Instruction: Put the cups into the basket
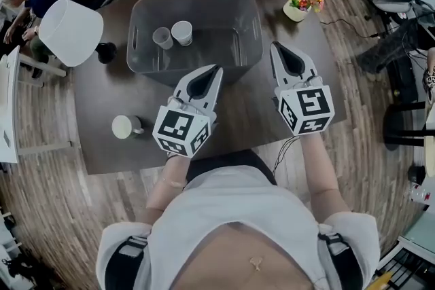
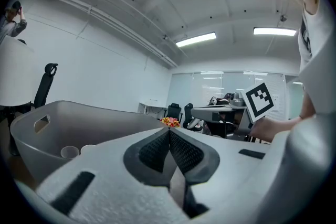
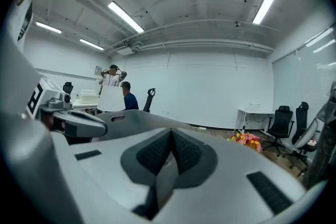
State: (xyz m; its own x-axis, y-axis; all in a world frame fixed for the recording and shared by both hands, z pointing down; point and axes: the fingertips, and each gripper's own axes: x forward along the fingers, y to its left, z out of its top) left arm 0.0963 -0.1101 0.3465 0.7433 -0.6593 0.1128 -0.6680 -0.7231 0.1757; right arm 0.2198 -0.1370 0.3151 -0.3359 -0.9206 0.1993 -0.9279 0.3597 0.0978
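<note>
Cups lie in basket beyond left tongs and right tongs, both pressed together.

Bright ceiling strip lights, even light, sharp, strong fisheye bending at edges

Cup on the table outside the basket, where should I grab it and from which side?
Probably the rim of the cup, from above with the left claw: it stands upright, mouth open upward, so one jaw can slip inside and one outside.
</note>
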